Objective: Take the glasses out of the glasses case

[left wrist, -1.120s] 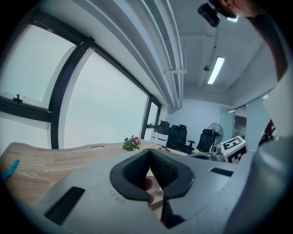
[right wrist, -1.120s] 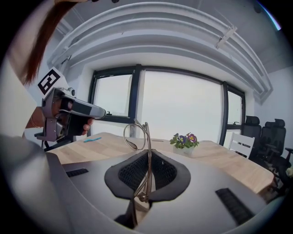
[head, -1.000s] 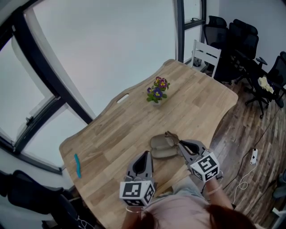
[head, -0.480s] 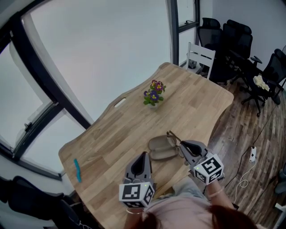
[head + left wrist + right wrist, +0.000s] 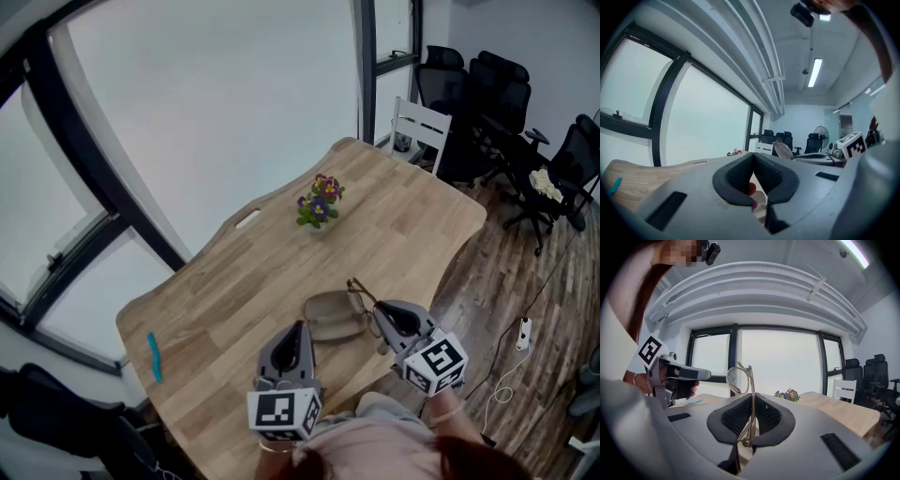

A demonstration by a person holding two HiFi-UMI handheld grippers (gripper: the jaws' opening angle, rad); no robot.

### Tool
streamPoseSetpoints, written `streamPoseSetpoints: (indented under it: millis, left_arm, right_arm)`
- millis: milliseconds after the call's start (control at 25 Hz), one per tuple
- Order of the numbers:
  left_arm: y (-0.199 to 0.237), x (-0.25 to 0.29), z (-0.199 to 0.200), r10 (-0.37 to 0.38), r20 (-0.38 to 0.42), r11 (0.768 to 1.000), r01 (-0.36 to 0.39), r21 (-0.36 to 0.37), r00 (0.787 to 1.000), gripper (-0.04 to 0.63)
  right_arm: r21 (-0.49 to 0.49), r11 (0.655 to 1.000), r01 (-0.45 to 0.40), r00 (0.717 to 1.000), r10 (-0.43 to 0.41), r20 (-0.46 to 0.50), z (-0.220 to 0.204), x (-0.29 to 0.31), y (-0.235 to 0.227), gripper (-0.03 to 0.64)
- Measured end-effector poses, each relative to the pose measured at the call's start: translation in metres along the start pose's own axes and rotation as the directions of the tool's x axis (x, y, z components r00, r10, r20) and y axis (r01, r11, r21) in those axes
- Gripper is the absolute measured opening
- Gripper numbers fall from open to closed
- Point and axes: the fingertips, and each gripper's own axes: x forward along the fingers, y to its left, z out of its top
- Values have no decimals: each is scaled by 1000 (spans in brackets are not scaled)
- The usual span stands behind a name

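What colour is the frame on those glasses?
Gold-toned thin metal. The glasses show best in the right gripper view.

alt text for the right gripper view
The right gripper is shut on a pair of thin-framed glasses, held upright with one round lens above its jaws. Behind are a wooden table, a small pot of flowers and large windows.

Head view: lower part of the glasses (image 5: 360,291) is hidden behind the right gripper (image 5: 380,317). Glasses case (image 5: 330,313) interior is too small to read. Blue item (image 5: 153,356) and white item (image 5: 248,218) on the table (image 5: 234,281) are too small to identify. Person's head (image 5: 469,461) is cut off by the bottom edge. Left gripper view: red and pale bits (image 5: 752,191) show low behind the left gripper (image 5: 753,161) pads, can't tell what they are
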Motion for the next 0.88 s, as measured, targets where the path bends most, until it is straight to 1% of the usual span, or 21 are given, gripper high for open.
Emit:
streamPoseSetpoints:
  millis: [240, 440, 680, 880]
  left_arm:
    - [-11, 2, 5, 24, 12, 1000, -24, 7, 1000, 2]
    - [-21, 6, 11, 53, 17, 999, -53, 11, 998, 2]
    - [-33, 5, 17, 72, 12, 997, -72, -1, 997, 2]
    - [-43, 4, 21, 72, 8, 997, -72, -1, 997, 2]
  right_arm:
    - [10, 1000, -1, 999, 1, 39, 8, -11, -8, 14]
    - [10, 1000, -21, 998, 21, 63, 19, -19, -12, 14]
    - [1, 999, -40, 995, 40, 86, 35, -26, -17, 14]
    - [6, 999, -33, 994, 32, 103, 44, -37, -24, 14]
